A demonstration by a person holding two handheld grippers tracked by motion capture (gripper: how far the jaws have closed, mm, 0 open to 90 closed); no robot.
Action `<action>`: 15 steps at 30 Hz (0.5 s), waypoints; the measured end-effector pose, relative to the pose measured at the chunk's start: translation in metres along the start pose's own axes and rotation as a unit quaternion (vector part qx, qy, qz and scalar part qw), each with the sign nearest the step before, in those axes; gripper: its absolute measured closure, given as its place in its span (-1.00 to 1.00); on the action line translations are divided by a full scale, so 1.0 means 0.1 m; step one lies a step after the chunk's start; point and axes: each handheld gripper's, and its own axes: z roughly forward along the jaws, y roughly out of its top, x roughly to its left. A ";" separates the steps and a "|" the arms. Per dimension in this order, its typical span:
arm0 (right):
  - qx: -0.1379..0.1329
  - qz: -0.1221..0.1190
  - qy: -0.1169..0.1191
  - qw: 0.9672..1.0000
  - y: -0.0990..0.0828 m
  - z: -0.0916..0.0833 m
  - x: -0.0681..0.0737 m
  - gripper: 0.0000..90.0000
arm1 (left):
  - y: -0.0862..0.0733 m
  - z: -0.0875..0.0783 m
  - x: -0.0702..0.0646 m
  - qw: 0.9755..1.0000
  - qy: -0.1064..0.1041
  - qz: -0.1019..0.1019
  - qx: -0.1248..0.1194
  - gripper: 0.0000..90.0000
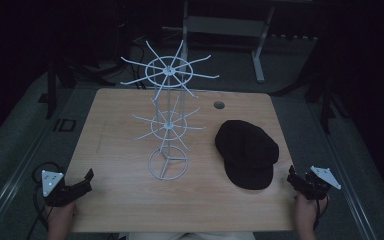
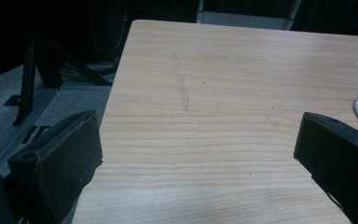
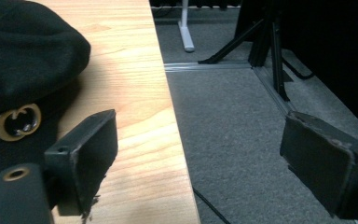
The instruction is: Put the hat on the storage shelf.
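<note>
Black cap (image 1: 247,153) lies flat near right edge of table (image 1: 115,200), beside wire rack (image 1: 168,120) at centre. Right gripper (image 1: 300,181) at right edge, jaws spread, empty. Left gripper (image 1: 82,182) near front-left corner, jaws spread, empty. Risks: soft cap slides off right edge under sideways push; shallow pinch slips; swinging cap snags rack's thin arms, rack tips.

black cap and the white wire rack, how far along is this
Nothing looks done yet. The black cap lies flat on the table, right of the white wire rack, whose prongs are all bare. Nothing is in hand: the left gripper and right gripper sit at the table's near corners, jaws open with nothing between them. Likely left: grasp the cap, nearest the right gripper, and hang it on a prong.
</note>
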 end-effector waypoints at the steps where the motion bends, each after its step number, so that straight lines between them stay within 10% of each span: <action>1: 0.000 0.000 0.000 1.000 0.00 0.00 0.00 -0.72 | 0.00 0.00 0.00 1.000 0.000 0.000 0.000 -0.97; 15: 0.001 -0.001 0.041 0.999 0.26 -0.13 0.06 -0.75 | 0.00 0.00 0.00 1.000 0.002 -0.001 0.001 -0.97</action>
